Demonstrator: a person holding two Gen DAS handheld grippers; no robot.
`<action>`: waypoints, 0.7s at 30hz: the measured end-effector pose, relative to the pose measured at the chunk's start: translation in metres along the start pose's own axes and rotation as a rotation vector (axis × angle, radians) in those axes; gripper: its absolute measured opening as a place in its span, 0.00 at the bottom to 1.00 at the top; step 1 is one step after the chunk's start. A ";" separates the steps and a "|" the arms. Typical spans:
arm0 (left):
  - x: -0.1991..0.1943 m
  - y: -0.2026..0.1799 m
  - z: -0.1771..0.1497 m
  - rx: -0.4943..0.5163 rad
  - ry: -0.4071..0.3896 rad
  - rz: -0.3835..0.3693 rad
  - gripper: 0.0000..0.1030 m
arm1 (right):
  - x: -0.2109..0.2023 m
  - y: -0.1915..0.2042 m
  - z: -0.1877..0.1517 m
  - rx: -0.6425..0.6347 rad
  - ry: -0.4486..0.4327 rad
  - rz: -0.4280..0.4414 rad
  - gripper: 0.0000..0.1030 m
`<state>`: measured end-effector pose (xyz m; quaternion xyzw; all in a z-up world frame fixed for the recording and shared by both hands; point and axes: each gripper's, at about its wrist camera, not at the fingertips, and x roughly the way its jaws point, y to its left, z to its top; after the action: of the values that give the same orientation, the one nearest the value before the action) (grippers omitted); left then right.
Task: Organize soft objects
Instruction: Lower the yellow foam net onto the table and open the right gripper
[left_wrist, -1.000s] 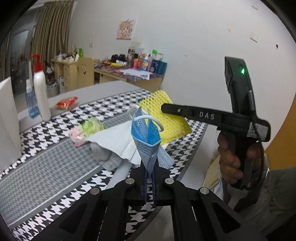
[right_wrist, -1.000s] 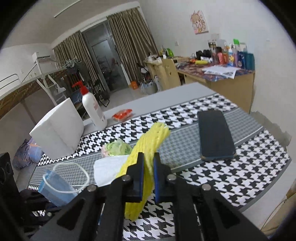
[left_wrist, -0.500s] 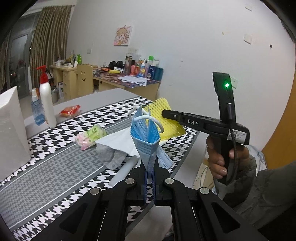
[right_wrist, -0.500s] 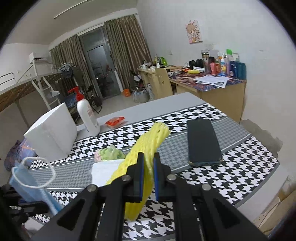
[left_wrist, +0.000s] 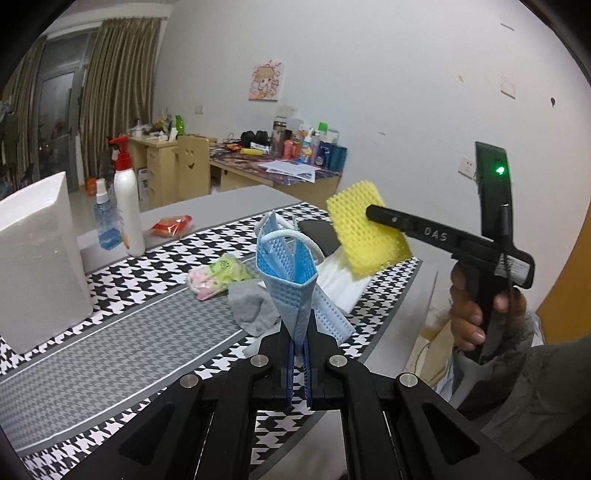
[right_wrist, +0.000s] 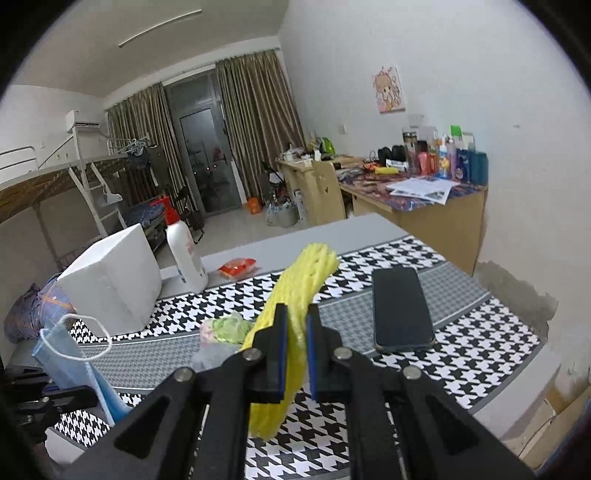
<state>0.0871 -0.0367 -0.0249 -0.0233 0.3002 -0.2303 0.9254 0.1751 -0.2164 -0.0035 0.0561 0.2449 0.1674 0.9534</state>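
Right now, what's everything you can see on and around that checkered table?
mask: 1, blue, held up in left gripper
foam net: 1, yellow, held up in right gripper
sock: 1, grey, on cloth, behind mask
bag: 1, pink and green, crumpled, mid-table
tissue: 1, white, beside sock
phone: 1, black, flat on cloth, right side
box: 1, white, far left of table
pump bottle: 1, white with red top, by box
spray bottle: 1, clear blue, next to pump bottle
packet: 1, red, on grey table edge
tablecloth: 1, black-white houndstooth
left gripper: shut on mask
right gripper: shut on foam net
hand: 1, grips right handle
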 end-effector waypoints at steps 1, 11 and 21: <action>-0.001 0.001 0.000 -0.001 -0.005 0.007 0.04 | -0.001 0.001 0.001 -0.003 -0.004 0.000 0.12; -0.012 0.016 -0.003 -0.037 -0.038 0.043 0.04 | 0.005 0.034 -0.003 -0.102 0.007 0.062 0.12; -0.024 0.033 -0.010 -0.064 -0.062 0.070 0.04 | 0.019 0.064 -0.013 -0.157 0.057 0.148 0.12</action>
<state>0.0782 0.0041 -0.0258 -0.0497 0.2791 -0.1870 0.9406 0.1653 -0.1492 -0.0116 -0.0054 0.2532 0.2577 0.9325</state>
